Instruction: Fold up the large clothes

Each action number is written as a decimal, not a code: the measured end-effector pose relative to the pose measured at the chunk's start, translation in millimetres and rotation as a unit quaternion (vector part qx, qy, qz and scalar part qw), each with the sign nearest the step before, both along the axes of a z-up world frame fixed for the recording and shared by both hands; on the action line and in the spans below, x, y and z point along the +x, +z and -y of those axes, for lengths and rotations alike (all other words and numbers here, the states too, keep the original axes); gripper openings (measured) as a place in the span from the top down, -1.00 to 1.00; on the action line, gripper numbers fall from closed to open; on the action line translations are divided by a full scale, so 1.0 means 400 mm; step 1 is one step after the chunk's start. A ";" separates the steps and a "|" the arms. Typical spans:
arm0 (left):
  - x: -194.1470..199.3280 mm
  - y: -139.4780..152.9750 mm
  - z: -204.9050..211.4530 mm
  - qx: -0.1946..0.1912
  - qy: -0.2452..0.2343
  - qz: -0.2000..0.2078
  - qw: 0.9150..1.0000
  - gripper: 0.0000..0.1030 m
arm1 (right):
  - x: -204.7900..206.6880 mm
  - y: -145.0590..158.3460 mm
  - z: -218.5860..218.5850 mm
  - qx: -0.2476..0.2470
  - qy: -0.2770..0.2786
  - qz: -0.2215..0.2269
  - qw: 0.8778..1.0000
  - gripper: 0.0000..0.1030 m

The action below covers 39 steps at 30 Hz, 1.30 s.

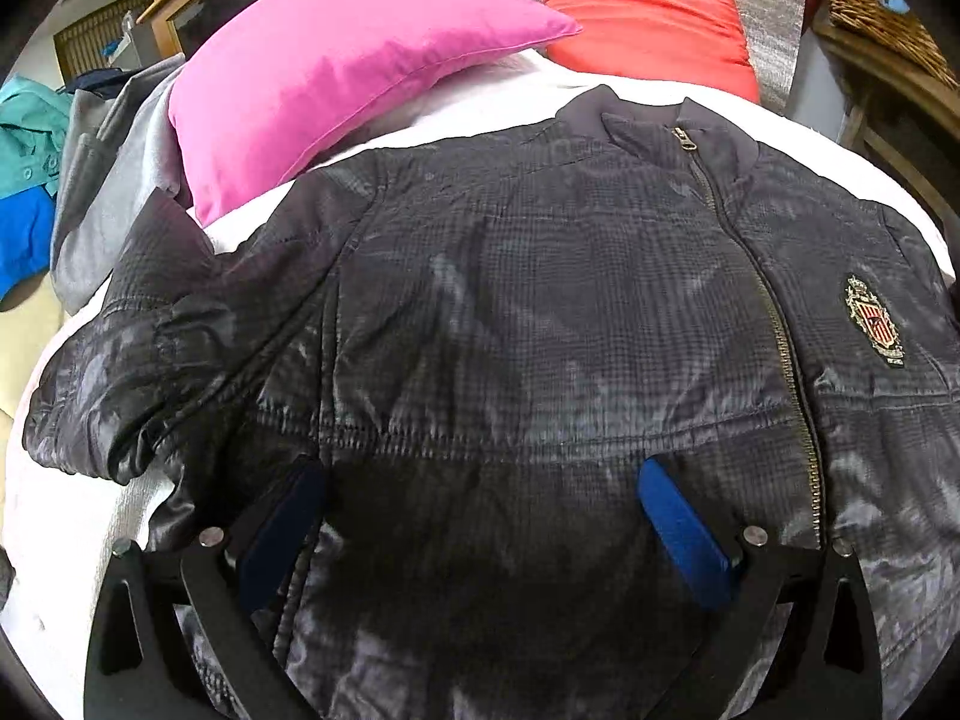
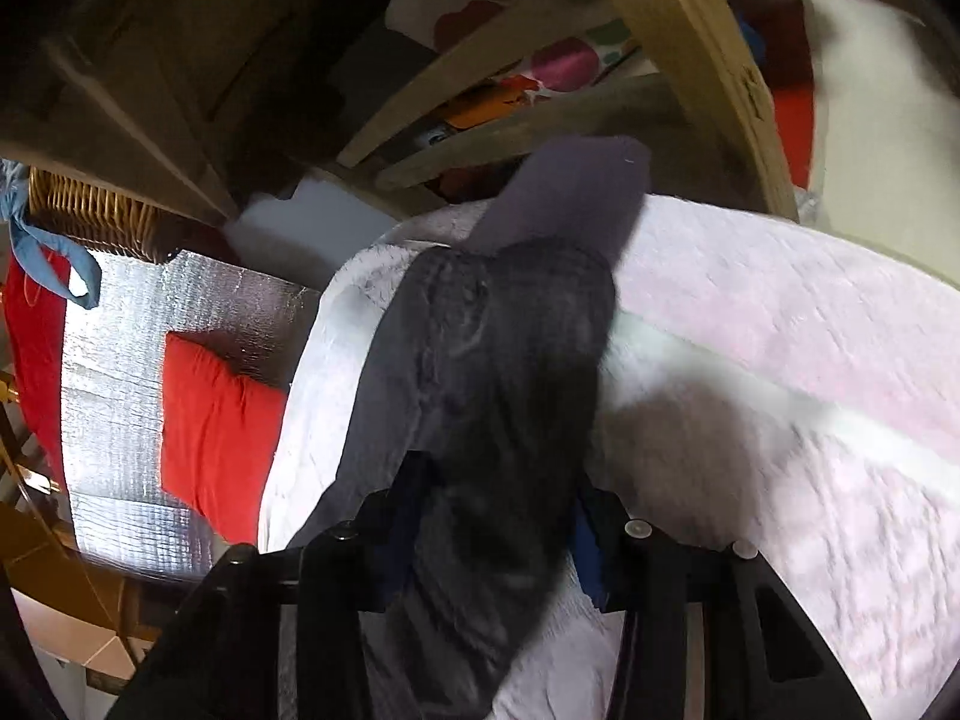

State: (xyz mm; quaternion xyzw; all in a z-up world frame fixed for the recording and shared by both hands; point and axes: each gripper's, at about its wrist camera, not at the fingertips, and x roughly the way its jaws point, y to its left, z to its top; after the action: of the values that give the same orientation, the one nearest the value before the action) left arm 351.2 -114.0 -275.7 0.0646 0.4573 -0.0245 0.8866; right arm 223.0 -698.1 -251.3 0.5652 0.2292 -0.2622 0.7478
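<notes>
While the dark zip jacket (image 1: 540, 312) lies flat on the white blanket (image 2: 780, 330), my left gripper (image 1: 480, 516) hovers spread above its front; my right gripper (image 2: 498, 516) clamps its sleeve (image 2: 498, 360).

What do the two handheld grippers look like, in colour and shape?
Both look alike. The left gripper has a black frame with triangular cut-outs, round silver pivot pins, and flat blue pads on its jaws. The right gripper has the same black frame, silver pins and blue pads.
</notes>
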 end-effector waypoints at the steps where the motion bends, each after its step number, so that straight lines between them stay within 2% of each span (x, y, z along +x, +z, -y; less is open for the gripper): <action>1: -0.002 -0.004 0.000 -0.003 0.002 0.002 1.000 -1.00 | 0.010 -0.002 0.001 -0.008 0.000 -0.001 1.000 0.06; 2: -0.004 -0.007 -0.001 -0.007 0.004 0.002 1.000 -1.00 | 0.020 0.001 -0.005 -0.019 0.001 -0.007 1.000 0.11; 3: -0.004 -0.009 -0.003 -0.010 0.006 -0.001 1.000 -1.00 | 0.026 0.002 -0.010 -0.028 0.002 -0.014 1.000 0.27; 4: -0.004 -0.011 -0.004 -0.015 0.009 -0.004 1.000 -1.00 | 0.036 0.006 -0.015 -0.039 0.006 -0.023 0.999 0.35; 6: -0.002 -0.014 -0.014 -0.023 0.013 -0.009 1.000 -1.00 | 0.043 0.010 -0.026 -0.043 0.012 -0.020 0.999 0.69; 9: -0.002 -0.013 -0.021 -0.023 0.012 -0.015 1.000 -1.00 | 0.076 0.053 -0.065 -0.070 0.038 -0.012 0.997 0.81; 15: -0.008 0.011 -0.031 -0.013 0.003 -0.039 0.999 -1.00 | 0.141 0.182 -0.212 -0.093 0.110 0.066 0.987 0.82; 19: -0.025 0.071 -0.075 -0.013 0.026 0.005 1.000 -1.00 | 0.182 0.229 -0.372 -0.073 0.176 0.114 0.975 0.82; 22: -0.031 0.115 -0.107 -0.020 0.039 0.041 0.998 -1.00 | 0.194 0.222 -0.519 -0.053 0.229 0.131 0.963 0.82; 26: -0.040 0.158 -0.159 -0.022 0.056 0.080 0.995 -1.00 | 0.218 0.154 -0.706 -0.010 0.291 0.111 0.950 0.82; 28: -0.046 0.174 -0.178 -0.024 0.061 0.091 0.994 -1.00 | 0.214 0.122 -0.784 -0.010 0.309 0.091 0.946 0.82; 30: -0.045 0.173 -0.187 -0.024 0.062 0.095 0.993 -1.00 | 0.211 0.097 -0.820 0.000 0.318 0.081 0.945 0.82; 39: -0.065 0.169 -0.170 -0.037 0.047 0.089 0.994 -1.00 | 0.180 0.056 -0.823 0.049 0.318 0.072 0.944 0.80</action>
State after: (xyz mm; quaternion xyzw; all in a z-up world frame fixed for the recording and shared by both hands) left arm 325.2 -46.2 -208.2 0.0122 0.3777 0.0056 0.9258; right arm 295.1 -368.7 -228.9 0.5162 0.3549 0.0425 0.7783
